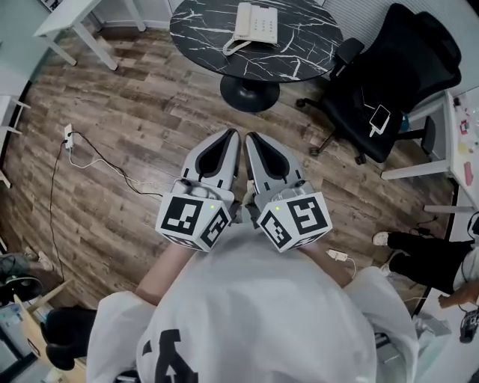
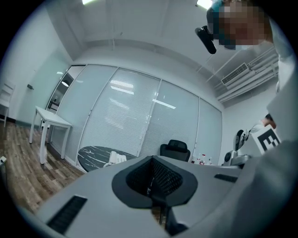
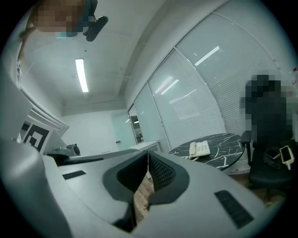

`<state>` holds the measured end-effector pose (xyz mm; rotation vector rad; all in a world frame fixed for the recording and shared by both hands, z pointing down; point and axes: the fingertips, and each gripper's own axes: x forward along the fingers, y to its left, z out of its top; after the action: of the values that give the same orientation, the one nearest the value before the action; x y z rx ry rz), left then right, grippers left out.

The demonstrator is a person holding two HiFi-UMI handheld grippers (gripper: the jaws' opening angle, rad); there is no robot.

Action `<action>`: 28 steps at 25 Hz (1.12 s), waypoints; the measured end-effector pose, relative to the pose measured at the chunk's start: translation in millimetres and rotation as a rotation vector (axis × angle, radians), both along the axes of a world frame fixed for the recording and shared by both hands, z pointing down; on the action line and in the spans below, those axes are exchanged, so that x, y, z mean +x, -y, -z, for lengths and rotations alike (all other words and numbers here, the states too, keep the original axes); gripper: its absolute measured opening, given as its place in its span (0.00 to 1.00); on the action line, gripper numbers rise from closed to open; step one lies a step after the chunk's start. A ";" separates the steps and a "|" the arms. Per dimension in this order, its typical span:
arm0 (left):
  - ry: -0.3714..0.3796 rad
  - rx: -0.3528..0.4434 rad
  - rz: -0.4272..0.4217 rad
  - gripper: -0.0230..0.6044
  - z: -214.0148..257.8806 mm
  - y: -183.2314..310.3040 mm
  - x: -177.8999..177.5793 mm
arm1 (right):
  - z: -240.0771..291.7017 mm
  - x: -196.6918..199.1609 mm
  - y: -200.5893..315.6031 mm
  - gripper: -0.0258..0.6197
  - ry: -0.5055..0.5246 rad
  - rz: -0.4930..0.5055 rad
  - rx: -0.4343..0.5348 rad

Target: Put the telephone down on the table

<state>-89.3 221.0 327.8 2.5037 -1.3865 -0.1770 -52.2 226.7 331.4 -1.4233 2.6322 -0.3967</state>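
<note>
A cream desk telephone lies on a round black marble table at the top of the head view, its handset in the cradle. It also shows small in the left gripper view as a telephone and in the right gripper view as a telephone. My left gripper and right gripper are held side by side close to the person's chest, far short of the table. Both are shut with nothing between the jaws.
A black office chair with a white phone on a cable stands right of the table. White desks line the left and right edges. A power strip and cable trail over the wooden floor. Another person's legs show at right.
</note>
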 end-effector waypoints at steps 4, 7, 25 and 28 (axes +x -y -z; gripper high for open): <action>-0.015 -0.010 0.003 0.05 -0.8 -27.0 -6.9 | 5.9 -5.0 -30.3 0.09 -0.015 -0.005 0.021; -0.021 0.000 -0.006 0.05 3.1 -44.5 -3.8 | 7.5 -4.5 -51.0 0.09 -0.030 -0.015 0.036; -0.069 0.016 -0.037 0.05 20.1 -87.2 38.4 | 26.6 37.3 -99.2 0.09 -0.057 -0.021 0.096; -0.056 0.016 -0.039 0.05 19.7 -91.4 46.1 | 28.7 43.0 -102.7 0.08 -0.063 -0.016 0.109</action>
<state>-43.2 312.4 308.0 2.5164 -1.3187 -0.2492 -9.2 329.4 302.7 -1.4446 2.6438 -0.2060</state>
